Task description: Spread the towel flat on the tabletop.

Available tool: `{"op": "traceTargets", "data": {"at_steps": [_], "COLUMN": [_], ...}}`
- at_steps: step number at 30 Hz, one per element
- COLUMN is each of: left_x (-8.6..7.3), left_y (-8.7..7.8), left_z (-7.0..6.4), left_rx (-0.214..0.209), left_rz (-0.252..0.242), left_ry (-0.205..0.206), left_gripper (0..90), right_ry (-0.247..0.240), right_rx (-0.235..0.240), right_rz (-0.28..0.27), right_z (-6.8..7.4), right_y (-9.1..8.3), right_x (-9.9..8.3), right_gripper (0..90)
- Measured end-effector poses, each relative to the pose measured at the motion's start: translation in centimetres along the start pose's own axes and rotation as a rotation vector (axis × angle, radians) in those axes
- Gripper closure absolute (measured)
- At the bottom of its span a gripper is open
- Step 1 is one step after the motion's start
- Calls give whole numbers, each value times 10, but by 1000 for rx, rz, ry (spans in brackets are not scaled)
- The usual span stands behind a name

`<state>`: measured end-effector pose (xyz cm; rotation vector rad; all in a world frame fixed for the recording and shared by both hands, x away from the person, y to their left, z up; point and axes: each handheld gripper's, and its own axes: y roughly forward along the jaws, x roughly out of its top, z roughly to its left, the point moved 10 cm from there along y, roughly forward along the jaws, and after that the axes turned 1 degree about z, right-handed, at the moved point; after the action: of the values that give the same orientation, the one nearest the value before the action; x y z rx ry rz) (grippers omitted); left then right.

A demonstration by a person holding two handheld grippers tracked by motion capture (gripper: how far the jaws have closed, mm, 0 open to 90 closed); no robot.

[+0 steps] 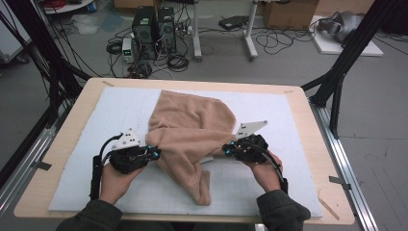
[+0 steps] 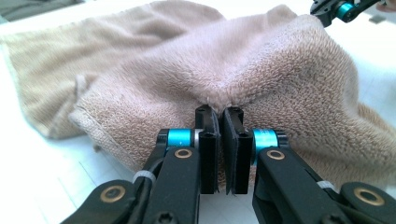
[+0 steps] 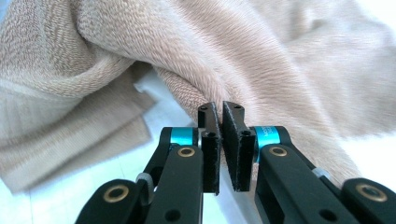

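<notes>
Left tool and right tool each pinch the towel; soft, limp, light; best gripped at edges.

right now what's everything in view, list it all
towel: one, tan, bunched on the white mat, pinched at both sides
mat: one, white with a faint grid, covering most of the table
table: one, light wood, rim showing around the mat
computer towers: two, black, on the floor beyond the table
cables: several, black, strewn on the floor near the towers
cardboard box: one, brown, far floor
left tongs: one, black with blue rings, shut on the towel's edge
right tongs: one, black with blue rings, shut on a towel fold
hands: two, dark green sleeves, at the near edge
</notes>
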<state>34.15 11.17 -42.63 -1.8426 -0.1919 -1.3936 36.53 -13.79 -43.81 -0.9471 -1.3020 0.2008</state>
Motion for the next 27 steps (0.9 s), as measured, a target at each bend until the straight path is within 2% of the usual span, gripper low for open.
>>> {"op": "traceTargets", "data": {"at_steps": [3, 4, 6, 8, 11, 16, 18, 20, 21, 22, 24, 27], "left_x": [4, 3, -2, -6, -12, -21, -23, -23, -22, -21, -17, -14], "left_y": [1, 2, 8, 19, 37, 68, 73, 72, 69, 65, 54, 36], "left_z": [2, 4, 9, 12, 20, 43, 47, 47, 47, 47, 43, 35], "left_rx": [22, 31, 25, 44, 79, 100, 96, 93, 97, 103, 103, 90], "left_rz": [-7, -2, 33, 63, 115, 173, 185, 180, 182, 176, 148, 107], "left_ry": [9, 9, 0, 11, 31, -40, -58, -51, -41, -28, -14, -6], "left_gripper": [858, 858, 858, 858, 858, 857, 856, 851, 841, 819, 739, 641], "right_ry": [9, 10, 26, 49, 51, 97, 124, 140, 132, 135, 132, 101], "right_rx": [-16, -37, -37, -31, -28, -36, -36, -28, -25, -25, -13, -25], "right_rz": [-13, -2, 10, 23, 47, 65, 63, 63, 61, 57, 37, 8], "right_z": [-6, -9, -14, -17, -19, -35, -44, -47, -47, -46, -42, -30], "right_y": [-10, -12, -12, -7, 5, 19, 22, 24, 24, 22, 17, 6], "right_x": [-1, -3, -9, -15, -22, -25, -25, -24, -23, -22, -20, -18], "right_gripper": [859, 859, 859, 859, 859, 859, 858, 852, 838, 784, 737, 676]}}
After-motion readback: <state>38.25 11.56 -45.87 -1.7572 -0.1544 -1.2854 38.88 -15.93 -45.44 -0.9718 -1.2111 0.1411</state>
